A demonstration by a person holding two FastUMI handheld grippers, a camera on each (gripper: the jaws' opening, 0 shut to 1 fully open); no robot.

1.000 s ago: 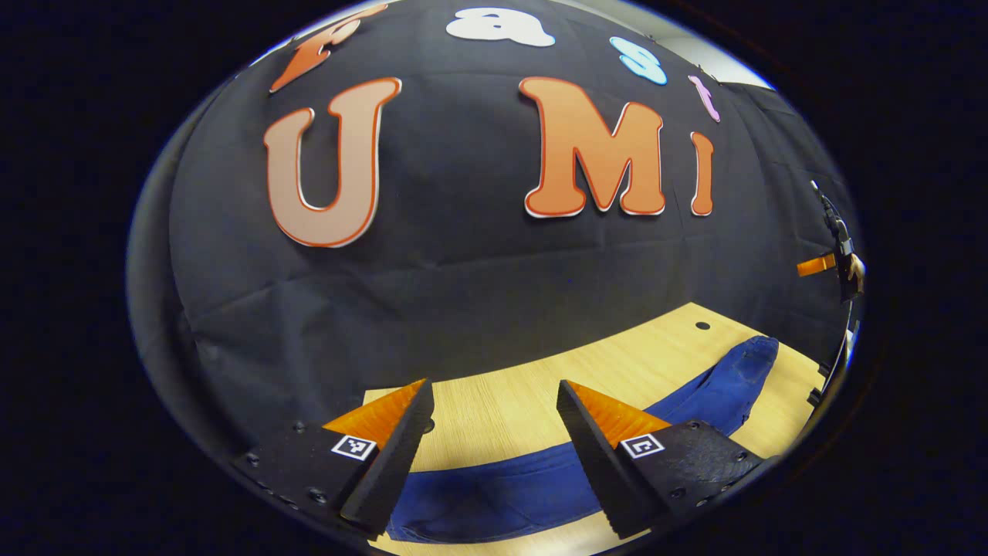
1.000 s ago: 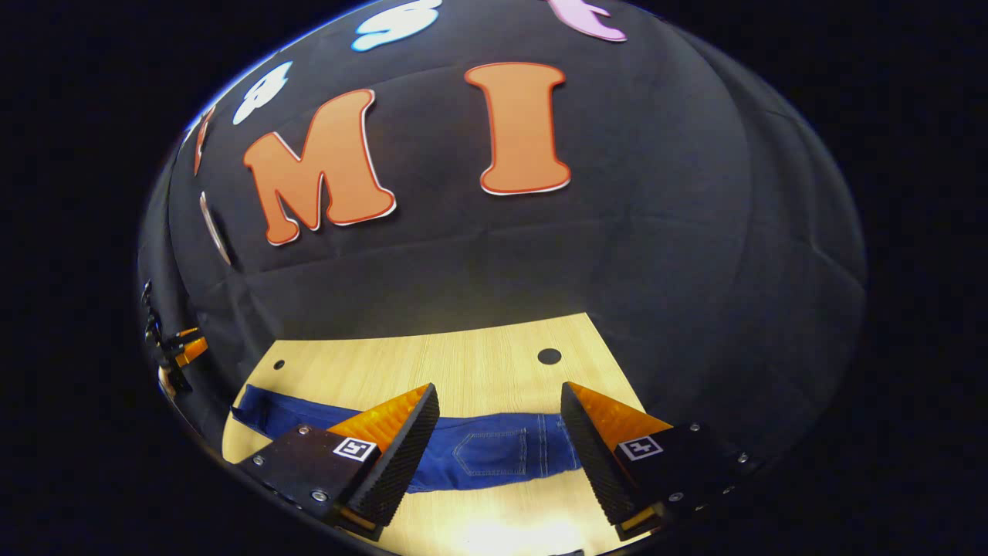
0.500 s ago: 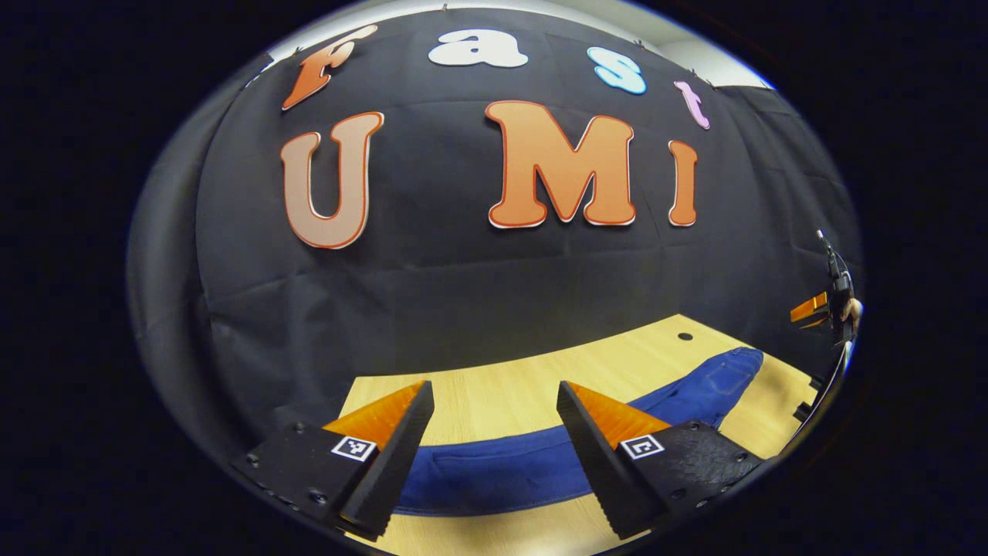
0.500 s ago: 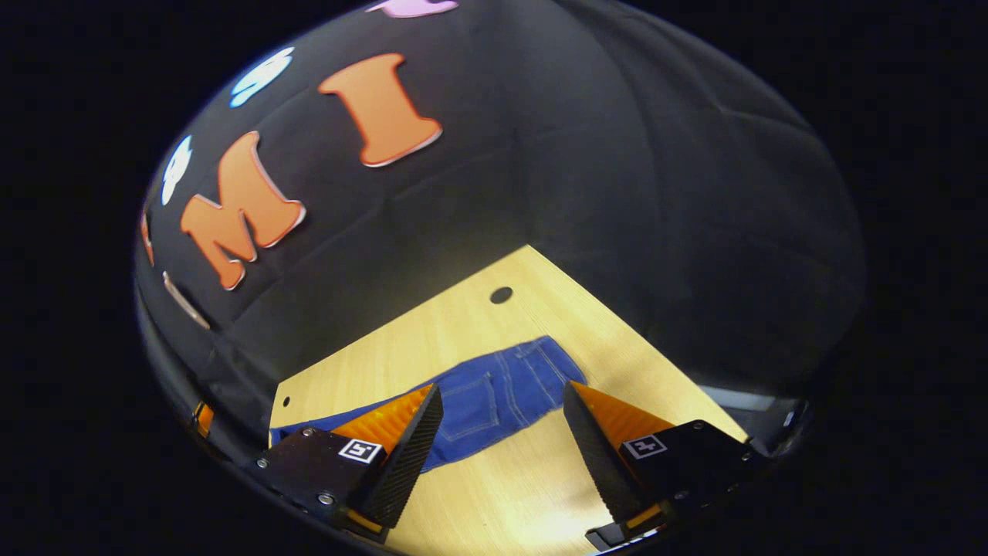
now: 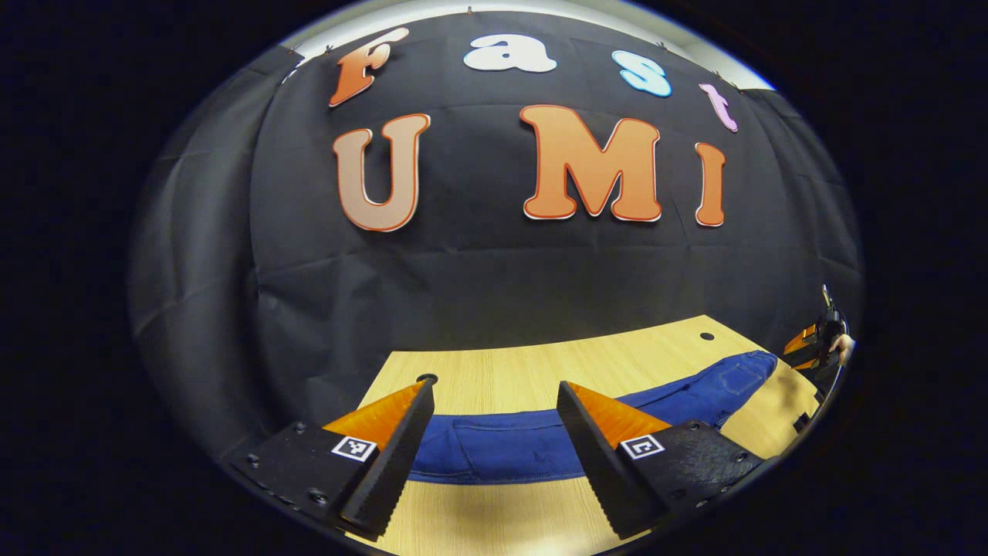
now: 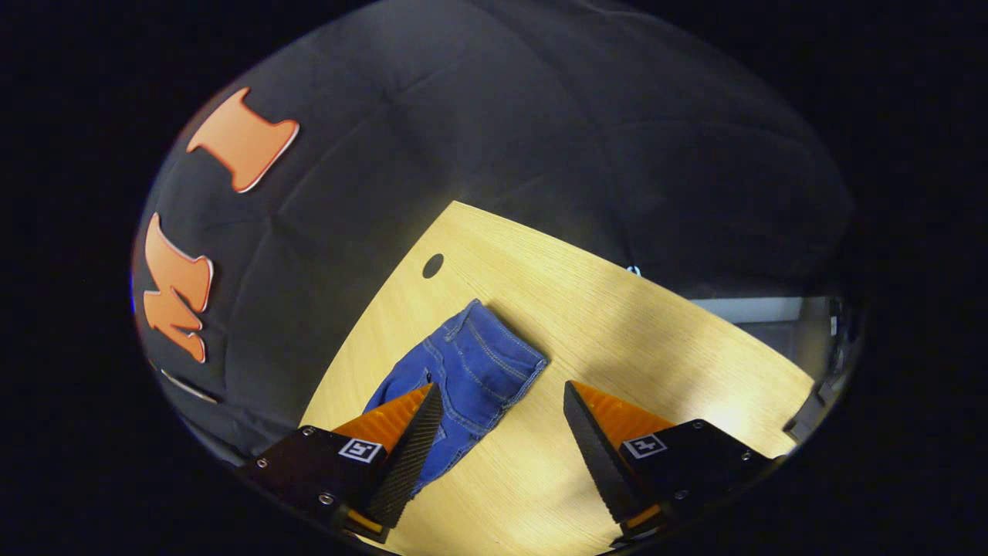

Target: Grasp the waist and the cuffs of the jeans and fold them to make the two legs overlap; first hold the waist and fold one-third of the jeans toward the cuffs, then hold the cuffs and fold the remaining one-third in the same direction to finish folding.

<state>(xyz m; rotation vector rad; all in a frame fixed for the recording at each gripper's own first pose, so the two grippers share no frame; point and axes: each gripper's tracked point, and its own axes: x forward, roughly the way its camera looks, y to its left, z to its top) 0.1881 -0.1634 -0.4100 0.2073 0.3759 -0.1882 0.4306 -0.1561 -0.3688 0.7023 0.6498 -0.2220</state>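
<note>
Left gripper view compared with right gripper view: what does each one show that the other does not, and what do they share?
The left gripper view alone has the jeans stretched lengthwise across the table, the cuff end running behind the open left gripper, with the right gripper far off at the right edge. The right gripper view alone has the waist end close up, with its seams, near a table corner, ahead of its own open gripper. Both share the jeans lying flat, the wooden table and the black cloth wall.
</note>
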